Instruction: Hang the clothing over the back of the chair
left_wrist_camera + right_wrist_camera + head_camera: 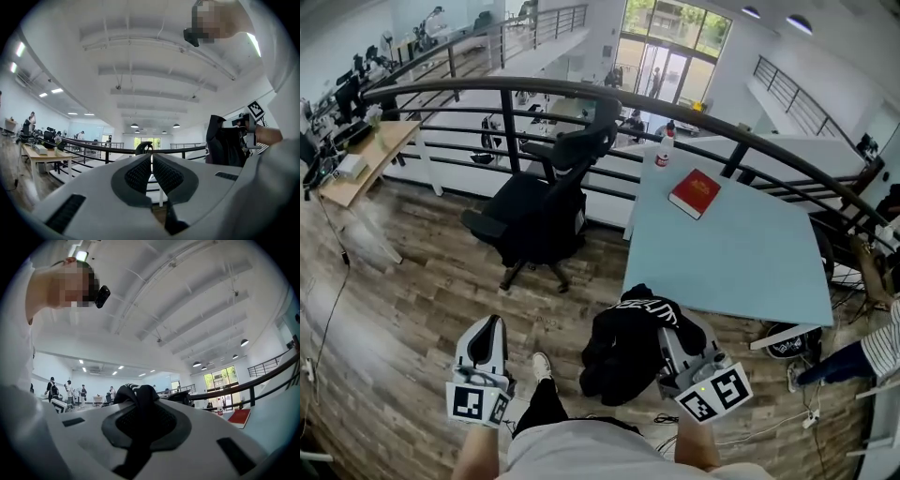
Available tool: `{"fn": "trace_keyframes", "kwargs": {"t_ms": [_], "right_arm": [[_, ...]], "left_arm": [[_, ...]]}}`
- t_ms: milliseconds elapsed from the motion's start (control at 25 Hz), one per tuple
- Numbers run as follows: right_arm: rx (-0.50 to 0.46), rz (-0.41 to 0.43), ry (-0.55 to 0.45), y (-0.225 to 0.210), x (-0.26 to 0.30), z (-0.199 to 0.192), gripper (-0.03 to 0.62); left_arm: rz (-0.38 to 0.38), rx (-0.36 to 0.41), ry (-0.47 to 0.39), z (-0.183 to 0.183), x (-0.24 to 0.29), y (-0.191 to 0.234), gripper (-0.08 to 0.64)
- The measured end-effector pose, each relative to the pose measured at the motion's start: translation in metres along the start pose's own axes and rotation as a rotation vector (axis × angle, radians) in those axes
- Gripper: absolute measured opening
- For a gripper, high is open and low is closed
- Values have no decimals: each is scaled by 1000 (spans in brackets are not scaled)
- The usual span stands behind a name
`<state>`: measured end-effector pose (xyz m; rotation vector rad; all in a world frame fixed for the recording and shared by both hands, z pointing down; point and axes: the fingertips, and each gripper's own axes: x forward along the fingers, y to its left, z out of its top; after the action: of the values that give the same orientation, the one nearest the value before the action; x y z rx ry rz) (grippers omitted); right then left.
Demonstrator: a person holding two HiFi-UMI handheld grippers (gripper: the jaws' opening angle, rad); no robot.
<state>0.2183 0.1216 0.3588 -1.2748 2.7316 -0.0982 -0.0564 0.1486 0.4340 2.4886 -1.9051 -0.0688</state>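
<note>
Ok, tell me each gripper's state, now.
Left gripper: closed, empty.
Right gripper: closed on the black clothing.

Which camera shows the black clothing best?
The head view: the whole black clothing hangs from the right gripper. The right gripper view shows only a pinched fold; the left gripper view, part at its right edge.

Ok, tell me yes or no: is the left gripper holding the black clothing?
No, the left gripper is shut with nothing between its jaws, while the black clothing hangs from the right gripper.
</note>
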Motion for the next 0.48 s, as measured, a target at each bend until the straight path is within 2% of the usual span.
{"fn": "trace_keyframes", "kwargs": {"t_ms": [240,480], "right_arm": [[21,-46,-5,-27,75,3,38],[-16,-143,-6,-45,141,10,38]], "left_arm": [[-31,-9,3,4,77,68,29],[-129,-53,-10,10,149,123,29]]}}
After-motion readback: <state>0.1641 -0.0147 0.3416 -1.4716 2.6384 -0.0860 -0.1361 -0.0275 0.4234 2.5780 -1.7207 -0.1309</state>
